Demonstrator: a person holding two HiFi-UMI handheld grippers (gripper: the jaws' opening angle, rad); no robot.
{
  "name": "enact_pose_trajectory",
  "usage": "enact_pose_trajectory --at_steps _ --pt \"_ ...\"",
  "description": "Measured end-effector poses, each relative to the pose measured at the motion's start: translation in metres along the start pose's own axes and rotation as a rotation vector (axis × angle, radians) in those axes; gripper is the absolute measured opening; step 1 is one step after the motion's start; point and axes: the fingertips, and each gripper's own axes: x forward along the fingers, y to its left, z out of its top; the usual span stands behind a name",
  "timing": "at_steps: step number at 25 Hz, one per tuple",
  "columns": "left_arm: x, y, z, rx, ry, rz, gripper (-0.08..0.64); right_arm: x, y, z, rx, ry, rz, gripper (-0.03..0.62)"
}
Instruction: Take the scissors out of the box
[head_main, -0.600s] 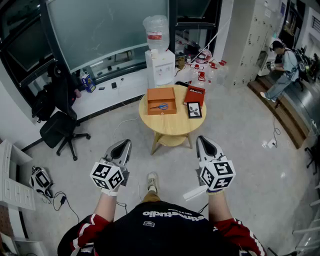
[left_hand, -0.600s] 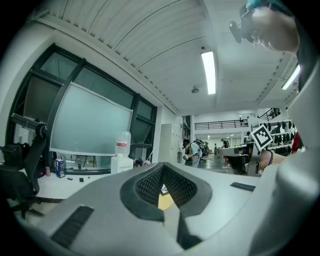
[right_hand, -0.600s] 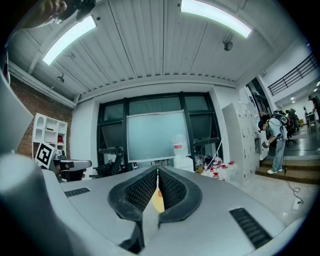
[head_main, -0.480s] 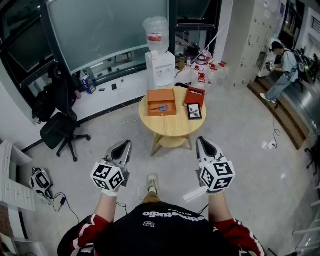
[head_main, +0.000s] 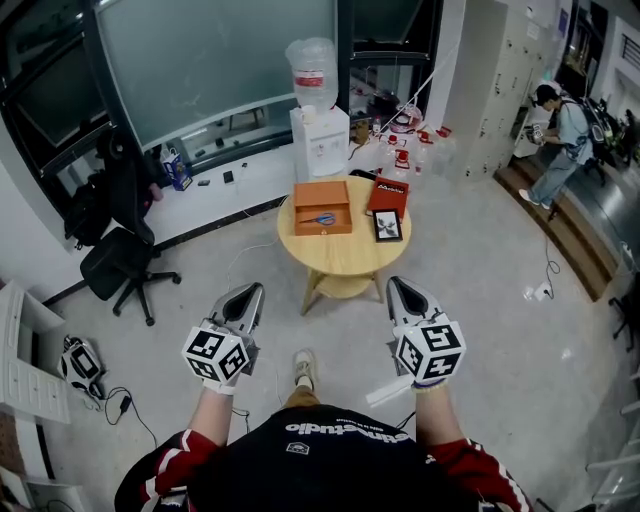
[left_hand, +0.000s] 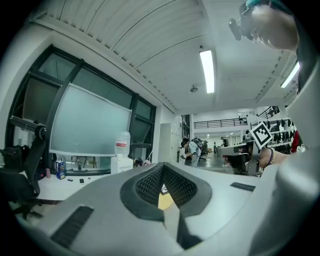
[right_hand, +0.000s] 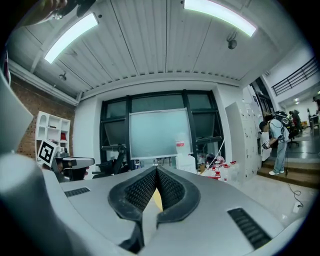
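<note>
Head view: scissors (head_main: 321, 215), blue-handled, lying flat inside the open orange box (head_main: 301, 204) on the round wooden table (head_main: 345, 258); nothing taken out yet, so approach, grasp and lift all remain. Left gripper (head_main: 249, 291) and right gripper (head_main: 398, 288): well short of the table; jaws closed together, nothing held.

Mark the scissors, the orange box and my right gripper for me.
scissors (head_main: 321, 215), head view, middle of the scissors.
orange box (head_main: 324, 192), head view, bare bottom of the box beyond the scissors.
right gripper (head_main: 393, 281), head view, where its fingers meet.
</note>
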Motion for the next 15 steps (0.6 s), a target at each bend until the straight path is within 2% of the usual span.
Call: enact_pose_trajectory --at_steps 15 --pt "0.0 -0.006 -0.0009 0.005 0.015 -0.009 0.017 -0.0046 0.0096 0.004 0.008 -0.011 0.051 0.026"
